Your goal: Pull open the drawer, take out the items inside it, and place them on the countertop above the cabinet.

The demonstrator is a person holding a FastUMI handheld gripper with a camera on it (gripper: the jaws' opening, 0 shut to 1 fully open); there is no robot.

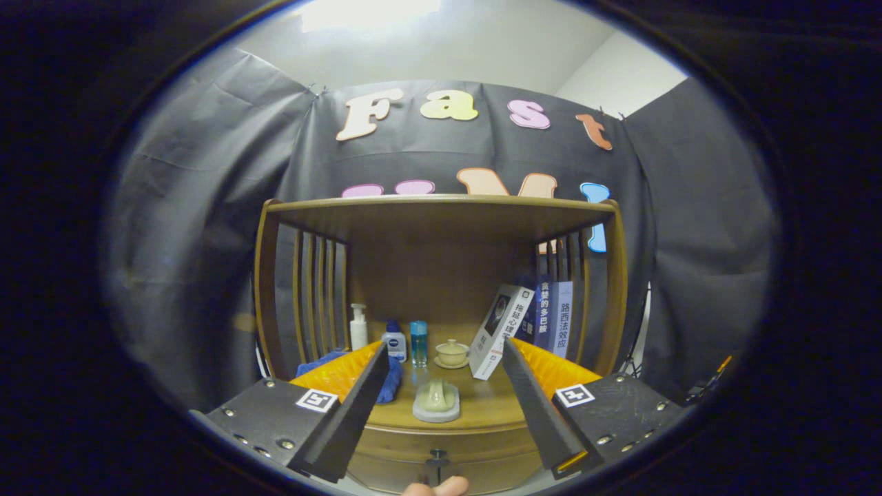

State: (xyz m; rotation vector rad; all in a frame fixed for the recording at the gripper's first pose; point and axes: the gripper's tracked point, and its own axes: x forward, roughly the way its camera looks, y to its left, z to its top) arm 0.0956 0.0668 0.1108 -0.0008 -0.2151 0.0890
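Gripper view
Backdrop: black cloth wall behind a wooden cabinet (441, 275) with slatted sides and a roofed shelf.
Countertop (482, 406): carries a pump bottle (358, 326), a small blue-capped bottle (395, 341), a blue glass (419, 342), a lidded cup (453, 353) on a saucer, a blue cloth (386, 375), a pale stand (436, 401) near the front edge, and books (530, 324) leaning at the right.
Drawer (441, 451): sits below the countertop, front flush with the cabinet, so it looks closed; its contents are hidden.
Knob (437, 456): dark, centred on the drawer front, low between the fingers.
Gripper (441, 365): fingers spread wide apart, holding nothing, aimed level at the shelf and above the knob.
Hand: a fingertip or two (435, 488) shows just under the knob; the rest is out of sight.
Stage: closed drawer and stocked top fit either a drawer yet to be pulled or one emptied and pushed back; I cannot tell which.
Doing it well: if a pull is due, drop the fingers to knob height, centre them, close squarely on the knob, then draw straight back without lifting.
Risk: a skewed grip may slip off the small knob.
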